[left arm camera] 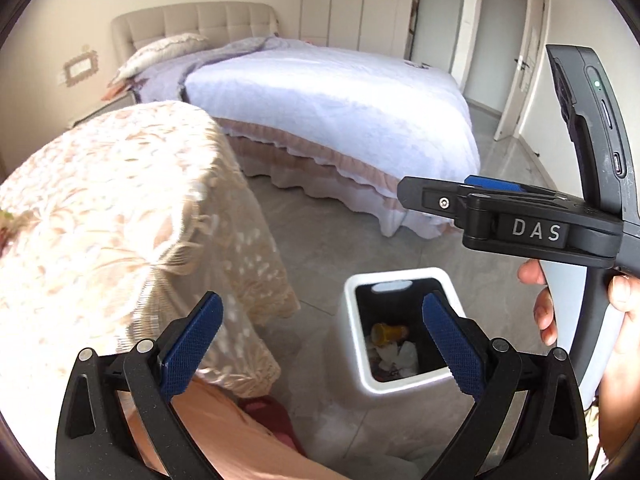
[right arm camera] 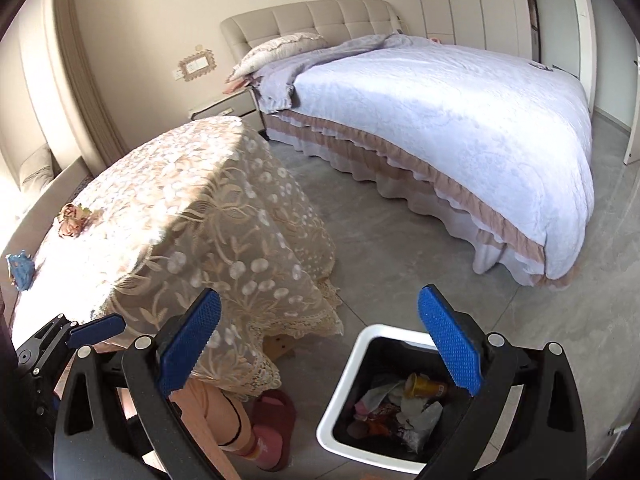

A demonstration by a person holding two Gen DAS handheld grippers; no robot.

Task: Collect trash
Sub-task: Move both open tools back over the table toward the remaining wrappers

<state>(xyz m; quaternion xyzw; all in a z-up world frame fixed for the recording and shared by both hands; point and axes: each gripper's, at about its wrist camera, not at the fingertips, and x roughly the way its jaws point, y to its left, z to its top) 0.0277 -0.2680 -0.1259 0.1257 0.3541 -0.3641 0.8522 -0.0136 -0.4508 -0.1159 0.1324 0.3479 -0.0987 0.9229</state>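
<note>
From the left wrist view, the left gripper (left arm camera: pixel 322 334) is seen released, its blue pads wide apart and nothing held between them. The white trash bin (left arm camera: pixel 394 386) stands on the grey floor (left arm camera: pixel 332 248) below, toward the right pad, with a yellow cup (left arm camera: pixel 386 333) and crumpled paper inside. The lace-covered counter (left arm camera: pixel 112 200) lies to the left. The right gripper (left arm camera: pixel 406 192) is seen at the right, held by a hand (left arm camera: pixel 624 320).

From the right wrist view, the right gripper (right arm camera: pixel 320 338) is likewise released and empty, above the trash bin (right arm camera: pixel 340 404). On the counter (right arm camera: pixel 192 216) at far left, a dried flower (right arm camera: pixel 74 218) and a blue wrapper (right arm camera: pixel 20 266) are seen, well apart from both grippers. A bed (right arm camera: pixel 460 120) stands beyond.
</note>
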